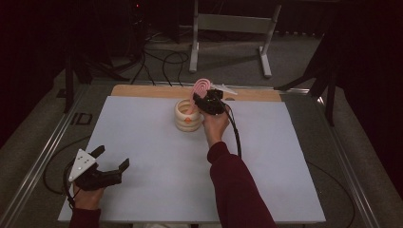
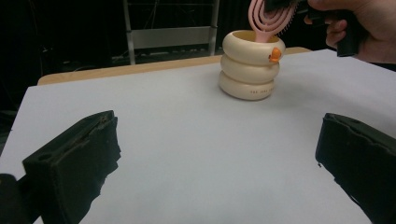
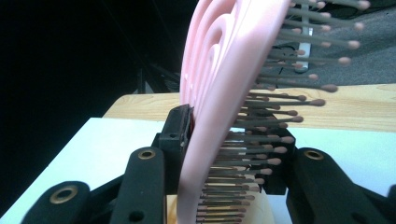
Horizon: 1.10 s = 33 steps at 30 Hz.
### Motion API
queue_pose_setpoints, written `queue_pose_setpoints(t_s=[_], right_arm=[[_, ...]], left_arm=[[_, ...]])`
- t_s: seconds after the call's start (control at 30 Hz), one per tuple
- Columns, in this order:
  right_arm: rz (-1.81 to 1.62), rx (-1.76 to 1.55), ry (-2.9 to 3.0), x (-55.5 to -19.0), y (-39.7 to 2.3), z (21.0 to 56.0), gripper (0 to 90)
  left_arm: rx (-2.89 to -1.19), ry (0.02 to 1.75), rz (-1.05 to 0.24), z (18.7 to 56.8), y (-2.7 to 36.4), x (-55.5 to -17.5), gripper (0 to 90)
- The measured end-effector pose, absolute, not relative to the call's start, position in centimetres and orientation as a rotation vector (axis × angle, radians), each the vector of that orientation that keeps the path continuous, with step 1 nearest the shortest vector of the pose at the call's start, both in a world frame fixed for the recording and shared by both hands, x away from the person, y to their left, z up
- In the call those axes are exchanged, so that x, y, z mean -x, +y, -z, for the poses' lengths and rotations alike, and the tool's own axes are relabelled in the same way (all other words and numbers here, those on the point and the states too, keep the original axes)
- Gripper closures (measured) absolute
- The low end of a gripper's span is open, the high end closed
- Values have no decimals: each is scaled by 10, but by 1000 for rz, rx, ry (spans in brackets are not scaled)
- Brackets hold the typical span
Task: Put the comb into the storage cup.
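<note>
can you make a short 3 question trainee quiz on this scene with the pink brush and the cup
1. True or false: the right hand-held gripper is shut on the pink hairbrush.
2. Where does the brush's handle end sit? A) flat on the white mat B) inside the cream ringed cup C) in the left hand-held gripper
3. In a few words, how do the left hand-held gripper's jaws stand, and what is between them?

Key
1. True: its jaws clamp the brush head, back on one side and bristles on the other.
2. B
3. Wide open, nothing between them; it sits over the white mat, apart from the cup.
</note>
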State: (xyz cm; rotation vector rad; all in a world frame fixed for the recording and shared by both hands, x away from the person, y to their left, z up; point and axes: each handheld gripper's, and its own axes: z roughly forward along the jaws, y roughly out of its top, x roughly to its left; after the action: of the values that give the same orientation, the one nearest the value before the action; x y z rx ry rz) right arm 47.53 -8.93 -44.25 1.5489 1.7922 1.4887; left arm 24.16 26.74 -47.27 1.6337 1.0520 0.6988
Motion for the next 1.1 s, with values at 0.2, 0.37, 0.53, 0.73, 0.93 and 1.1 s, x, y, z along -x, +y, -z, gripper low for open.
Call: queue_pose_setpoints(t_s=[0.2, 0.37, 0.53, 0.73, 0.93, 1.1], right_arm=[[-1475, -1547, 1793, -475, -89, 442, 610], [-1471, -1545, 1797, -475, -89, 442, 609], [-1432, -1557, 1794, -476, -93, 442, 595], [-1417, -1550, 1802, -475, -95, 441, 586], [-1397, -1527, 1817, -475, -94, 442, 560], [-1384, -1507, 1832, -475, -94, 442, 545]], left_arm=[[-1633, 1052, -699, 473, 267, -242, 2], [-1631, 1053, -699, 473, 268, -242, 2], [-1632, 1052, -699, 473, 268, -242, 2], [-1633, 1052, -697, 473, 267, -242, 2], [-1633, 1051, -696, 473, 267, -242, 2], [-1635, 1052, -695, 474, 267, -242, 2]])
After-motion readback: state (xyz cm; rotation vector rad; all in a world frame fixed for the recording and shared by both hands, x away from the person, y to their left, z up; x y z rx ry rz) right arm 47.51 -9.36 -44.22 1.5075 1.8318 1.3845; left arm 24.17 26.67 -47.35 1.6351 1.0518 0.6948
